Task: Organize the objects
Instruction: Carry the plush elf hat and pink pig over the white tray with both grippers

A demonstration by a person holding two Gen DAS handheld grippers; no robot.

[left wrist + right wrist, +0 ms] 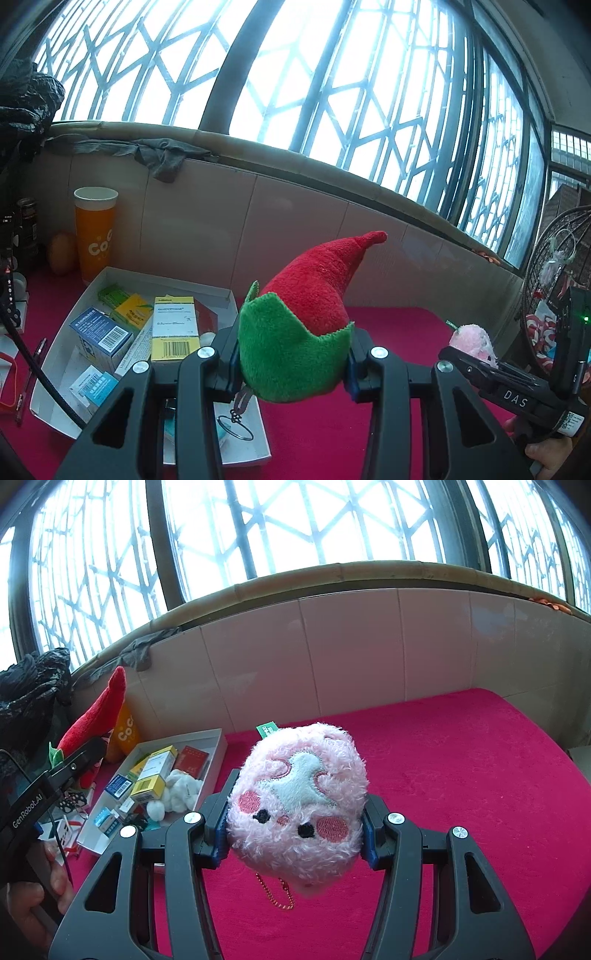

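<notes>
Barred windows (288, 520) fill the upper frame above a magenta cloth (461, 775). Left of centre sits a white tray (70, 314) of medicine boxes. Left gripper (291, 354) clamps a red-and-green plush chili (306, 314); right gripper (295, 830) clamps a pink plush toy (299, 805), both lifted at frame centre.

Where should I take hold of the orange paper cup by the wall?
Take the orange paper cup around its mid body, coming level from the open right side. It stands upright, tall and round; a brown egg-shaped thing crowds its left, the white tray its front. Both jaws hold plush toys, so free one first.
</notes>
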